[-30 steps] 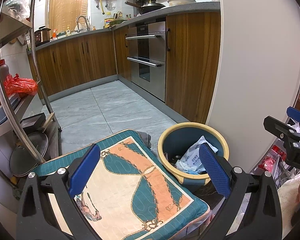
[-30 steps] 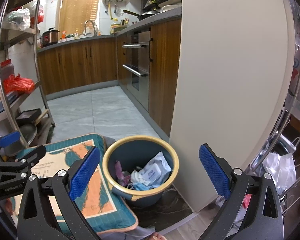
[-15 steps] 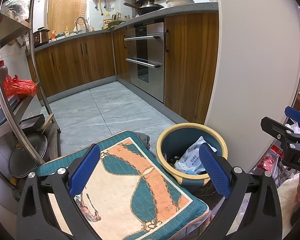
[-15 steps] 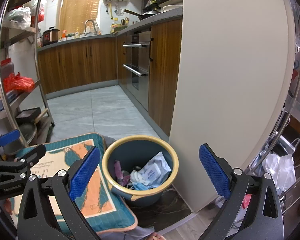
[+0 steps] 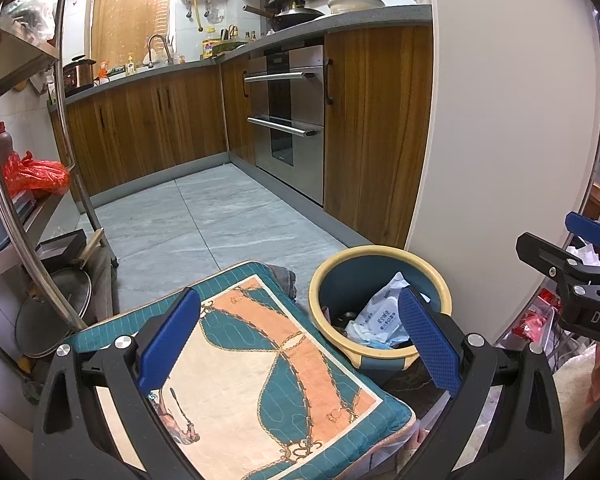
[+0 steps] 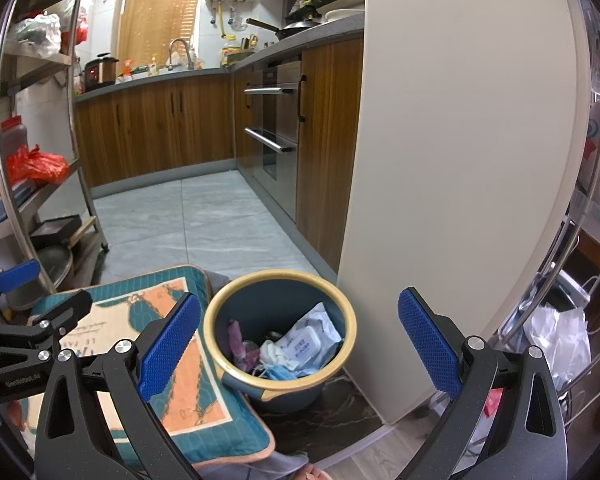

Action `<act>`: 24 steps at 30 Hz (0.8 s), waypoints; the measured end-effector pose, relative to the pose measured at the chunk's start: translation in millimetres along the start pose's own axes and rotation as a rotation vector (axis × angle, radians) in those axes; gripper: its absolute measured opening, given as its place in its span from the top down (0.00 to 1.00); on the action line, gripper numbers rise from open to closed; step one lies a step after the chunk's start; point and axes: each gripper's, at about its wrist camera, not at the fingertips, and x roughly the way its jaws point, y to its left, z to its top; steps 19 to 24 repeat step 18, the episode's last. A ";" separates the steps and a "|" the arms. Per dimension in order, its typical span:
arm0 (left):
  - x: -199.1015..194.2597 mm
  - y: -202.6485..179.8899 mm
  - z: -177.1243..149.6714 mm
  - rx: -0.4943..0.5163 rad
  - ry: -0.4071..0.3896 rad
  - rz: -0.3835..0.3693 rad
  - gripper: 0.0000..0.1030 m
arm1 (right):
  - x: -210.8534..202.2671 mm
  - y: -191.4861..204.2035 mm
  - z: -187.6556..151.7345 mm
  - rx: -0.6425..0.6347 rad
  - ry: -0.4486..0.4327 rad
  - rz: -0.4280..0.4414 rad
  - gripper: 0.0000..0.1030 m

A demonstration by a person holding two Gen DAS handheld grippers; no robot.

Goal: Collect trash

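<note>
A round blue bin with a yellow rim (image 5: 380, 252) (image 6: 280, 277) stands on the floor against a cream cabinet side. It holds a white wipes packet (image 6: 306, 342) (image 5: 380, 316), a blue face mask (image 6: 278, 372) and a purple wrapper (image 6: 236, 338). My left gripper (image 5: 298, 340) hangs open above a patterned cushion, with the bin by its right finger. My right gripper (image 6: 298, 340) is open above the bin, nothing between its fingers. The other gripper shows at each view's edge.
A teal and orange cushion (image 5: 260, 364) (image 6: 132, 320) lies left of the bin. A steel shelf rack (image 5: 20, 216) with pans and a red bag stands at left. Wooden cabinets and an oven (image 5: 288, 120) line the tiled floor (image 5: 204, 224). A wire rack (image 6: 572, 280) with bags is at right.
Both views have shifted very slightly; the bin and cushion sit a touch lower left in the left wrist view. Both grippers stay open and empty.
</note>
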 end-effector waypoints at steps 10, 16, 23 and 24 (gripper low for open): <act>0.1 -6.2 -0.1 0.049 0.002 -0.006 0.05 | 0.1 -0.7 0.4 0.001 0.002 0.000 0.05; 1.0 0.1 6.1 0.025 0.029 0.015 0.05 | 0.5 -5.3 2.5 0.054 0.032 0.009 0.05; -6.3 11.2 9.3 -0.012 0.006 0.025 0.05 | 2.6 -11.9 3.3 0.154 0.067 0.000 0.05; -6.3 11.2 9.3 -0.012 0.006 0.025 0.05 | 2.6 -11.9 3.3 0.154 0.067 0.000 0.05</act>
